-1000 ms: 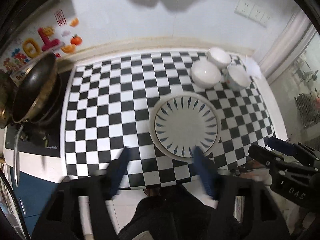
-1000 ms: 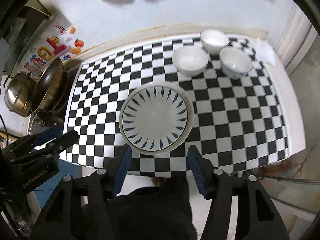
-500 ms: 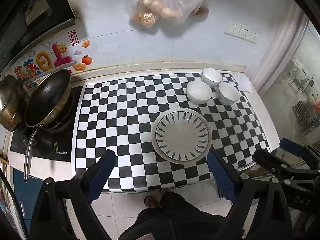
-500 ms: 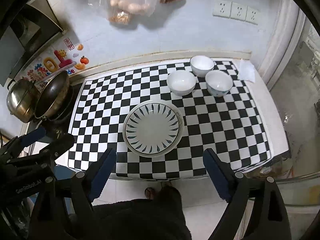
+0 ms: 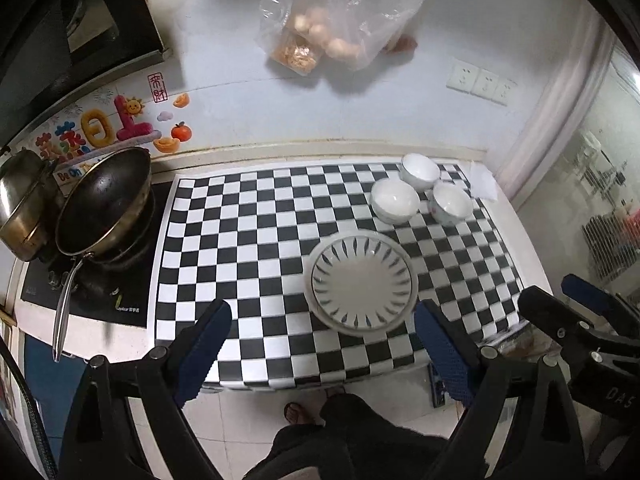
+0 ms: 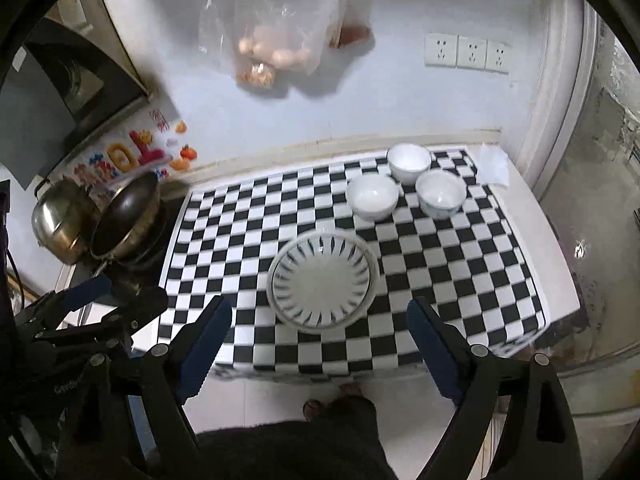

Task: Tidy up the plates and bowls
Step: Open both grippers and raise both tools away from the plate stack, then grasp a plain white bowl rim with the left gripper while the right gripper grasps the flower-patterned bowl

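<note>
A white plate with dark blue petal marks (image 5: 362, 282) (image 6: 323, 282) lies on the checkered counter (image 5: 248, 248) (image 6: 440, 264) near its front edge; it looks like a stack with a second rim below. Three white bowls (image 5: 395, 201) (image 5: 420, 170) (image 5: 452, 203) stand apart behind it at the back right; they also show in the right wrist view (image 6: 372, 197) (image 6: 409, 162) (image 6: 440, 193). My left gripper (image 5: 322, 354) and right gripper (image 6: 320, 346) are both open and empty, high above the counter's front edge.
A dark wok (image 5: 104, 208) and a steel pot (image 5: 22, 208) sit on the stove at the left. A plastic bag of food (image 5: 336, 20) hangs on the back wall. The right gripper shows in the left view (image 5: 592, 340). My legs and feet are below (image 5: 332, 420).
Both grippers have opened wide and pulled up and back from the plate. The counter now looks smaller and farther away in both views.
</note>
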`<action>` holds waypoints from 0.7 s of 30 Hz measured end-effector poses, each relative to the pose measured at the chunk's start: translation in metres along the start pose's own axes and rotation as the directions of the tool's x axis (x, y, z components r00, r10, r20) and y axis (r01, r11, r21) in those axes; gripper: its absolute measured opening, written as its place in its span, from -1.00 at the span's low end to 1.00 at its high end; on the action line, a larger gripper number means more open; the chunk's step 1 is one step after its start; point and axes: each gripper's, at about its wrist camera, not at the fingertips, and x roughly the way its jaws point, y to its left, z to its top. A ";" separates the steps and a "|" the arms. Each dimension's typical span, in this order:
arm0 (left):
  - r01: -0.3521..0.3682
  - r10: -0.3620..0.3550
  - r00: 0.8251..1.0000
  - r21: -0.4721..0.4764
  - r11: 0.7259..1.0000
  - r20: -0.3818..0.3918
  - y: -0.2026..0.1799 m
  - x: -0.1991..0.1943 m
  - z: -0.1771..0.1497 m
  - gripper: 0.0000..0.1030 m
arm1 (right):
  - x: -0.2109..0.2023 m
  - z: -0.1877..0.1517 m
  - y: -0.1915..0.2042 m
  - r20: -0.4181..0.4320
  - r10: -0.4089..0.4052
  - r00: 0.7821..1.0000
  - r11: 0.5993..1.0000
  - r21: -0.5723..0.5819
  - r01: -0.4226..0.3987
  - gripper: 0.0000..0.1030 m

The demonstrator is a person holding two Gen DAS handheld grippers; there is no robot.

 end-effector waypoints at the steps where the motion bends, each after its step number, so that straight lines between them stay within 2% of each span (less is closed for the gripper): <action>1: -0.010 0.010 1.000 -0.014 1.000 0.012 0.001 0.003 0.006 0.82 | 0.002 0.002 -0.002 0.014 -0.006 1.000 1.000 0.001 0.006 0.78; 5: -0.024 0.025 0.999 -0.052 0.998 0.029 0.004 0.028 0.031 0.82 | 0.026 0.021 -0.027 0.043 -0.015 0.999 0.998 0.059 0.013 0.78; 11: -0.021 0.015 0.997 -0.068 0.997 -0.080 -0.006 0.117 0.083 0.82 | 0.108 0.076 -0.084 0.004 0.038 0.999 0.992 0.121 -0.038 0.75; 13: -0.027 0.018 0.992 -0.069 0.997 -0.127 -0.015 0.155 0.101 0.82 | 0.145 0.099 -0.107 -0.034 0.058 0.998 0.988 0.145 -0.053 0.64; 15: -0.018 0.003 0.981 -0.079 0.997 -0.192 -0.024 0.195 0.117 0.82 | 0.185 0.119 -0.129 -0.094 0.079 0.992 0.984 0.168 -0.062 0.52; 18: -0.002 -0.031 0.957 -0.113 0.994 -0.288 -0.038 0.257 0.136 0.81 | 0.251 0.146 -0.159 -0.193 0.123 0.974 0.976 0.200 -0.083 0.38; 21: 0.002 -0.054 0.924 -0.137 0.991 -0.378 -0.052 0.310 0.148 0.58 | 0.315 0.166 -0.182 -0.303 0.161 0.939 0.971 0.218 -0.097 0.22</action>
